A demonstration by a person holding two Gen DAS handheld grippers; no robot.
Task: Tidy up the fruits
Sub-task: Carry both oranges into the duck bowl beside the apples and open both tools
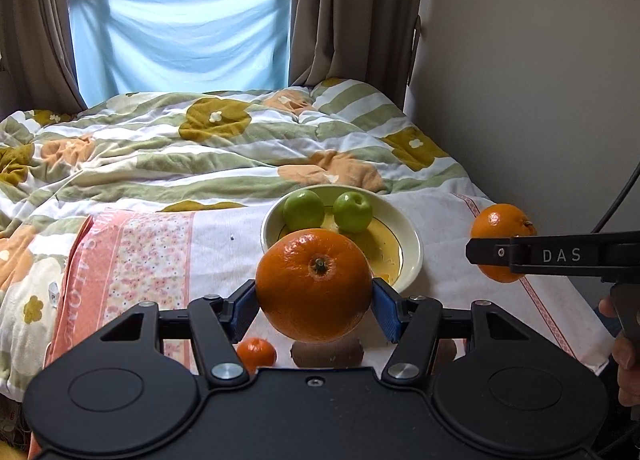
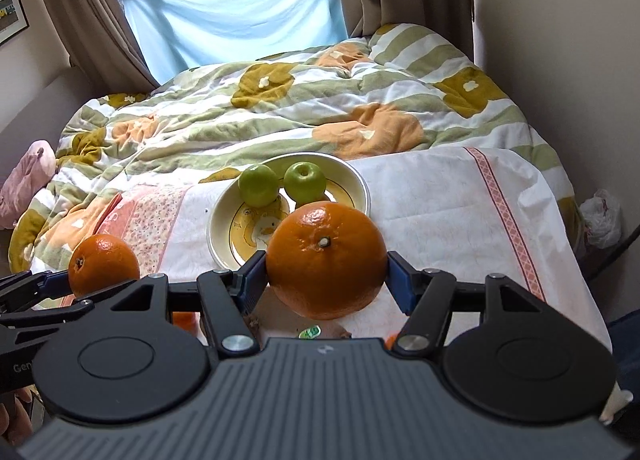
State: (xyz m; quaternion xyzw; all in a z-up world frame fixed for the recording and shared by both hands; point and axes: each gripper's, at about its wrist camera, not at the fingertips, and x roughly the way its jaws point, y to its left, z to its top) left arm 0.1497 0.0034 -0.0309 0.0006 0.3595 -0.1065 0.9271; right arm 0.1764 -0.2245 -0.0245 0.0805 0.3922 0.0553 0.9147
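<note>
Orange (image 1: 314,286) between left fingers (image 1: 244,310)

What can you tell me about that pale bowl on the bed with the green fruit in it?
The bowl is a shallow, glossy, cream dish, ceramic by its look, with a thin dark line inside the rim and a yellow cartoon duck on its floor. It sits upright on a white cloth spread over the bed. Two green apples rest side by side in its far half; the near half is bare.
</note>
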